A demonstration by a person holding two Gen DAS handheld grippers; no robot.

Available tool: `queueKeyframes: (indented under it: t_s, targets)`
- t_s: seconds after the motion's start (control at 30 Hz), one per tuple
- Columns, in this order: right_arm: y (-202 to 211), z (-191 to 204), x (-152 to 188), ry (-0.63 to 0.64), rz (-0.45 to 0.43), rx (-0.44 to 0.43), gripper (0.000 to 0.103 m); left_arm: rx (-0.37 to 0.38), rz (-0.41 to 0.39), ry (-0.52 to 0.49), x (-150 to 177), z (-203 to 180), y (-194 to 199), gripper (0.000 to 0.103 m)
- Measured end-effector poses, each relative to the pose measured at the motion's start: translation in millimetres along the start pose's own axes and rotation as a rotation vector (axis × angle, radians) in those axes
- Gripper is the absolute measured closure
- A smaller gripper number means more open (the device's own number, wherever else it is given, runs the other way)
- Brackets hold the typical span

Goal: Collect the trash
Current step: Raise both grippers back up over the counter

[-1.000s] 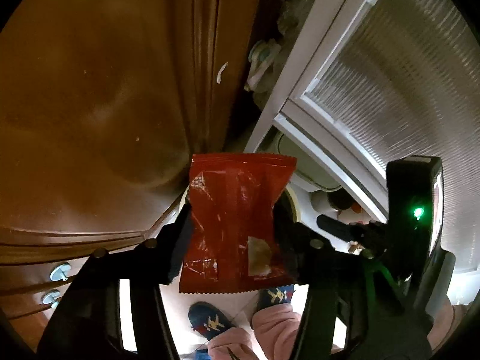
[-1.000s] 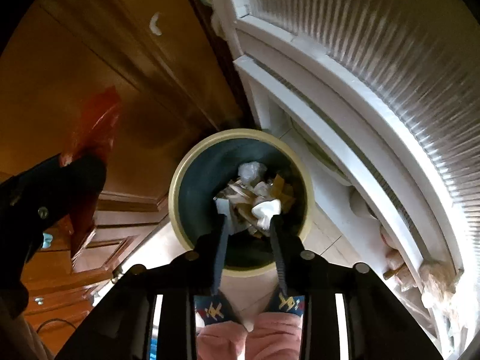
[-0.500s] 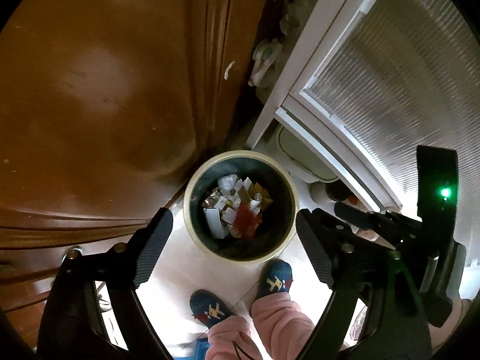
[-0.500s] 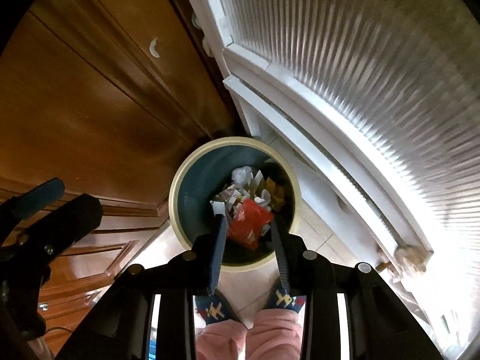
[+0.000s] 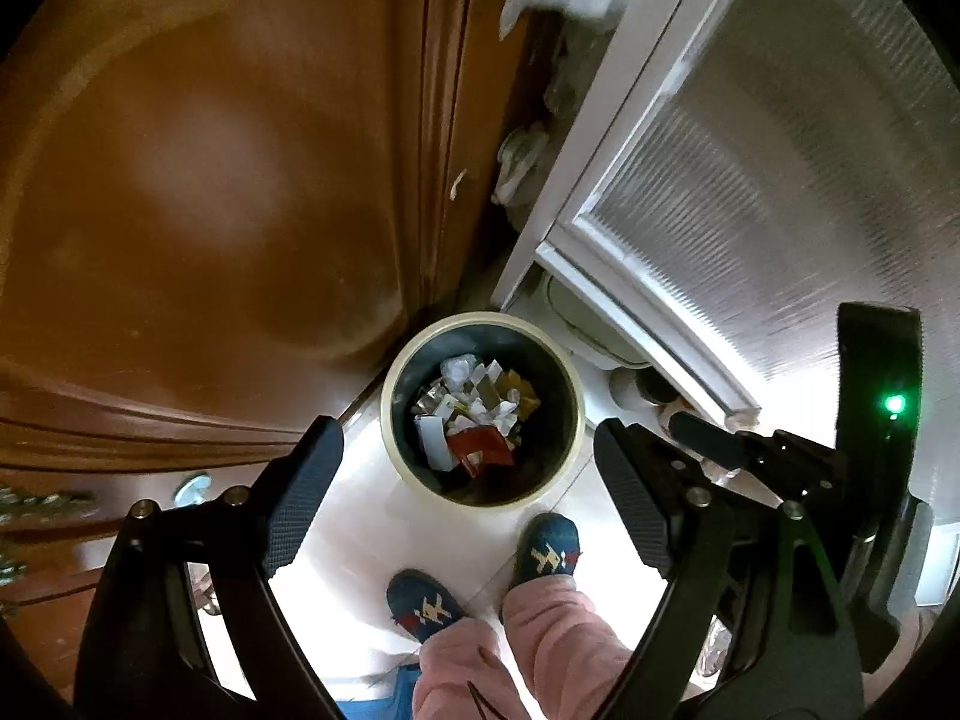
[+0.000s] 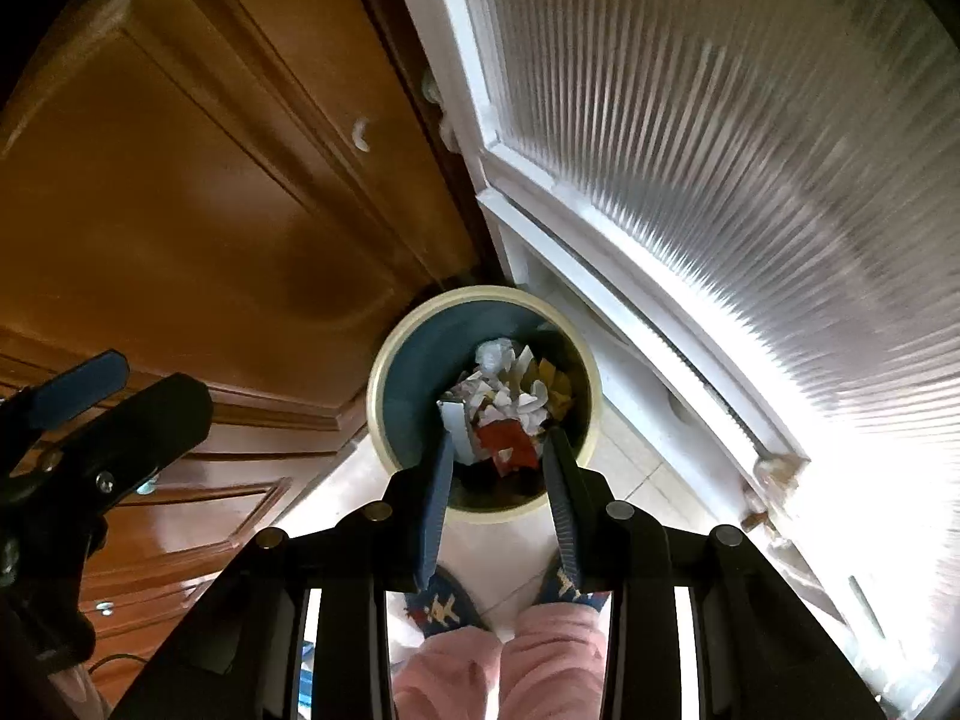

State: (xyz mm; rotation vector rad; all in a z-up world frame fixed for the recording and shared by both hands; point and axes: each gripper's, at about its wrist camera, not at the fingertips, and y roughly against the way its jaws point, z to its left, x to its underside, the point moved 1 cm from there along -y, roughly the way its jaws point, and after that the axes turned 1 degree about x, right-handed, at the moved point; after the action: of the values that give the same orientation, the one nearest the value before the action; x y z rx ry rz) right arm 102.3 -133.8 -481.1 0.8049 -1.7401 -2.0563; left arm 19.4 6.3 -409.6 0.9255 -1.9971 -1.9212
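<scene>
A round bin (image 5: 391, 420) with a cream rim stands on the floor below, full of paper scraps. On top of them lies a red snack wrapper (image 5: 480, 445). My left gripper (image 5: 465, 427) hangs high above the bin, its jaws wide open and empty. In the right wrist view the same bin (image 6: 375, 390) and red wrapper (image 6: 507, 444) show between the fingers of my right gripper (image 6: 501, 437). Its jaws stand partly open, parallel, with nothing in them. The left gripper's body (image 6: 120, 438) is at that view's left edge.
A brown wooden cabinet (image 5: 210, 210) rises on the left of the bin and a white door with ribbed glass (image 5: 780, 180) on the right. A person's feet in blue slippers (image 5: 546, 552) and pink trouser legs stand on the pale tiled floor just before the bin.
A second ago my left gripper held the red wrapper. It opened, the wrapper dropped into the bin, and both grippers have risen, so the bin looks smaller.
</scene>
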Motion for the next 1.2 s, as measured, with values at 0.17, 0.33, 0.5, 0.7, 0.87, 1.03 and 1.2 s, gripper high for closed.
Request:
queueKeyframes:
  t_s: [0.17, 0.33, 0.5, 0.7, 0.87, 1.03, 1.2]
  targets:
    - [40.2, 11.5, -3.1, 0.014, -0.010, 0.003, 0.071, -0.002, -0.020, -0.017, -7.0, -9.4, 55.6, 0.020]
    - [98.5, 22.0, -6.8, 0.024, -0.048, -0.011, 0.071, -0.008, -0.049, -0.054, -14.1, -19.9, 114.5, 0.020]
    - [164.8, 32.2, -9.3, 0.025, -0.095, -0.022, 0.071, -0.002, -0.096, -0.106, -23.1, -28.7, 174.9, 0.020]
    - [239.5, 45.7, -13.8, 0.046, -0.171, -0.017, 0.071, -0.010, -0.188, -0.181, -37.0, -37.2, 241.5, 0.020]
    - [293.9, 57.9, -15.1, 0.071, -0.255, 0.010, 0.070, 0.014, -0.282, -0.214, -52.1, -38.6, 302.3, 0.020]
    - [351.9, 62.4, -20.6, 0.083, -0.356, 0.052, 0.068, 0.036, -0.359, -0.234, -67.7, -42.1, 351.4, 0.020]
    - [397.3, 58.0, -30.1, 0.063, -0.440, 0.072, 0.068, 0.056, -0.418, -0.250, -81.4, -46.6, 389.0, 0.020]
